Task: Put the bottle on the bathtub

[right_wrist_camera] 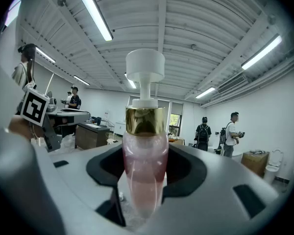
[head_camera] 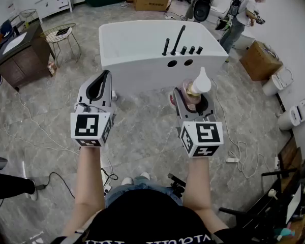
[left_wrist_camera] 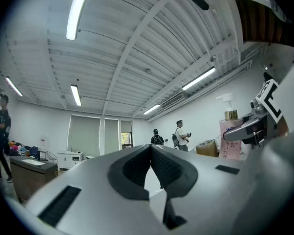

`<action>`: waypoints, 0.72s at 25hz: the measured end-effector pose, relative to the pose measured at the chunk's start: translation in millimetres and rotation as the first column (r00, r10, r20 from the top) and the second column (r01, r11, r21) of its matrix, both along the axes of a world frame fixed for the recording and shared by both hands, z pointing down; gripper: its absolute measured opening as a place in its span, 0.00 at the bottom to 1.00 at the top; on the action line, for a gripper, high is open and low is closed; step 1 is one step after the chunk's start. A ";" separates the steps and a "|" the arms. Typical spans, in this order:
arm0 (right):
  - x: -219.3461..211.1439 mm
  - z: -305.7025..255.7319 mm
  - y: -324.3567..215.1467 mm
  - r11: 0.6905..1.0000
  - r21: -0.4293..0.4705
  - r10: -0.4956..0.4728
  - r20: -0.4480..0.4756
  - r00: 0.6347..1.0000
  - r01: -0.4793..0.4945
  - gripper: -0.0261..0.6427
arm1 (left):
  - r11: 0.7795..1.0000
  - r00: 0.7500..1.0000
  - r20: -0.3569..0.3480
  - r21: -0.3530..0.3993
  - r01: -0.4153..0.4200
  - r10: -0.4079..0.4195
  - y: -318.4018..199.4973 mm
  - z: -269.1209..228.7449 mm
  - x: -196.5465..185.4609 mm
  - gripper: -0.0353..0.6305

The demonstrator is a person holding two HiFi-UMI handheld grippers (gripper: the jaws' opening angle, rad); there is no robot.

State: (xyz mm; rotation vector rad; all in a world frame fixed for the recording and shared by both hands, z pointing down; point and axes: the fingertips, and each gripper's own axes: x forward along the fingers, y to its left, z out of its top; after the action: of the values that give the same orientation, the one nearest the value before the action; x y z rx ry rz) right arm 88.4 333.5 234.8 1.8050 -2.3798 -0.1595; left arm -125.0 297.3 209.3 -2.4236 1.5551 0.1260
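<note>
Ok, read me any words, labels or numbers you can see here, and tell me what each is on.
Nothing is clear enough to quote.
Label on the bottle: dark print, too blurred to read.
White lettering on the person's black shirt: upside down, cut off, unreadable.
The marker cubes: black-and-white patterns, no words.

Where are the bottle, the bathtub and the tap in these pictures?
bottle (right_wrist_camera: pixel 143 165), right gripper view, pink body.
bathtub (head_camera: pixel 142 76), head view, white front wall.
tap (head_camera: pixel 179 39), head view, black spout.
</note>
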 end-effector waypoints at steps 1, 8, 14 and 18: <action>3.5 -0.7 -1.4 1.000 0.004 0.001 0.001 1.000 -0.001 0.38 | 1.000 1.000 0.002 0.004 0.000 0.000 -1.3 -1.1 4.2 0.07; 30.3 -0.7 -9.1 1.000 0.015 -0.010 0.021 1.000 0.010 0.38 | 1.000 1.000 0.005 0.023 0.008 -0.009 -8.5 -5.9 37.6 0.07; 48.8 15.2 -21.3 1.000 0.000 -0.014 0.042 0.999 0.014 0.38 | 1.000 0.999 0.032 0.026 0.015 -0.016 -13.3 5.4 56.9 0.07; 53.8 19.9 -37.9 1.000 -0.001 -0.020 0.060 0.998 0.020 0.38 | 1.000 0.999 0.033 0.016 0.013 -0.013 -28.7 11.9 62.5 0.07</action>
State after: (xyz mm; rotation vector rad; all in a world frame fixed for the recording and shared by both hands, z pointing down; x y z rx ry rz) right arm 142.1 295.6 254.8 1.8110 -2.4380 -0.1073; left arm -62.5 268.6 221.2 -2.3904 1.5496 0.0949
